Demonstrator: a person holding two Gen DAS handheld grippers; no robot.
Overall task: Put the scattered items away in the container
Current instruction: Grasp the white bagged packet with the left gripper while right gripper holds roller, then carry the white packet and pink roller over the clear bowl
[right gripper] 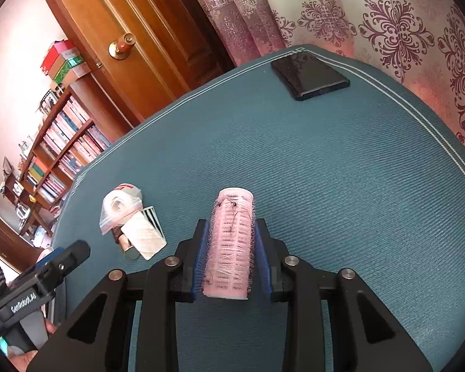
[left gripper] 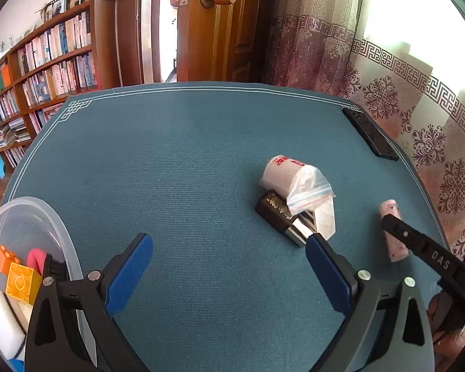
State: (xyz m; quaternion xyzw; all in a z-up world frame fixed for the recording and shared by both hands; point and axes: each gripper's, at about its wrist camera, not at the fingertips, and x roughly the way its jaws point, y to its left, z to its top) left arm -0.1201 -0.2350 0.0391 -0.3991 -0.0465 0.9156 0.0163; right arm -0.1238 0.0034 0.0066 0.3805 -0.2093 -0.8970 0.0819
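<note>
A pink hair roller [right gripper: 232, 245] lies on the teal mat, and my right gripper [right gripper: 231, 232] is shut on its sides. The roller [left gripper: 392, 232] also shows at the right of the left wrist view, behind the right gripper's dark finger. My left gripper [left gripper: 229, 248] stands open over bare mat, with nothing between its blue pads [left gripper: 130, 272]. Beyond its right pad lies a heap: a plastic zip bag [left gripper: 297, 186] with a white roll inside, over a dark metal-ended item [left gripper: 282, 220]. A clear plastic container [left gripper: 31, 248] at the lower left holds orange bricks and white pieces.
A black phone [right gripper: 310, 76] lies near the mat's far right corner. The heap [right gripper: 130, 223] sits left of the right gripper. A wooden door, a bookshelf and patterned curtains stand behind the table. A person's hand [left gripper: 449, 325] holds the right gripper.
</note>
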